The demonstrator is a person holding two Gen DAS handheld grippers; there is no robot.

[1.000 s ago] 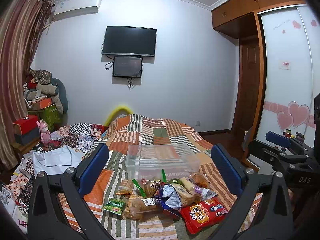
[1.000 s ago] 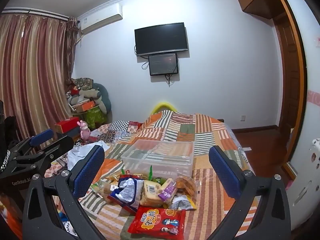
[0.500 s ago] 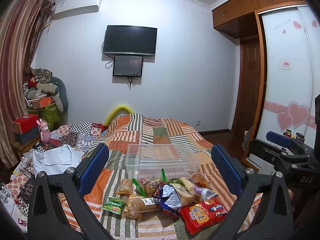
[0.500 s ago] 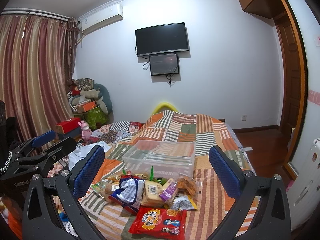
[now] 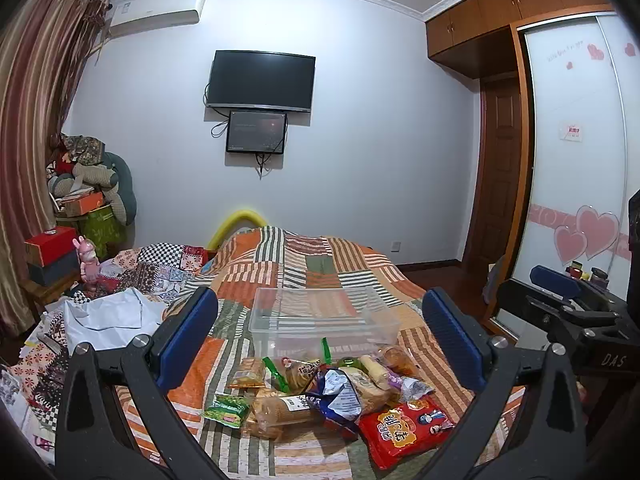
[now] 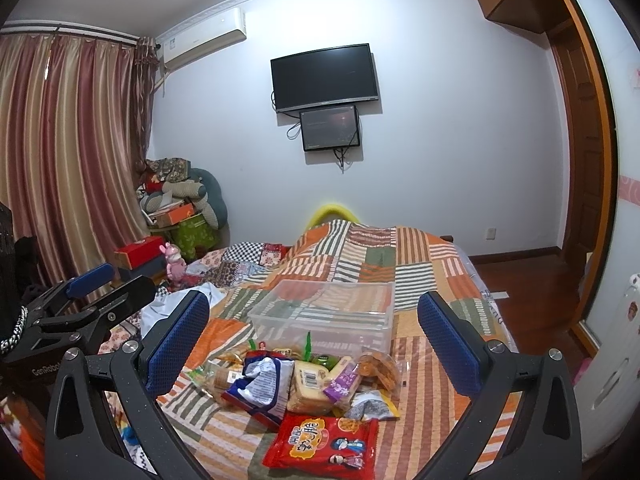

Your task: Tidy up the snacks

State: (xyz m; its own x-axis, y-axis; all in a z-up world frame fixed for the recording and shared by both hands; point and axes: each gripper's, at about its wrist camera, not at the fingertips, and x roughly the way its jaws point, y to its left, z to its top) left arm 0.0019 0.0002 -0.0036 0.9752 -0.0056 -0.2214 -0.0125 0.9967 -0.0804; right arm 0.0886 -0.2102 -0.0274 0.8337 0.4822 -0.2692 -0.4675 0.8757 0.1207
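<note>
A heap of snack packets (image 5: 320, 384) (image 6: 304, 376) lies on the patchwork bed, in front of a clear plastic box (image 5: 324, 316) (image 6: 328, 312) that looks empty. A red packet (image 5: 404, 424) (image 6: 324, 440) lies nearest me, beside a blue and white bag (image 6: 260, 384), bread packs (image 5: 280, 408) and a small green packet (image 5: 226, 410). My left gripper (image 5: 320, 344) hovers open above and short of the heap. My right gripper (image 6: 312, 340) is open too, holding nothing. Each gripper shows at the edge of the other's view.
The striped quilt (image 5: 308, 264) covers the bed, with white cloth (image 5: 108, 316) and patterned fabric at the left. Boxes and stuffed toys (image 5: 84, 200) pile up by the curtain. A wardrobe with heart stickers (image 5: 576, 200) stands on the right, above wooden floor (image 6: 532, 288).
Both views have shifted only slightly; the grippers stay open and the snacks have not moved.
</note>
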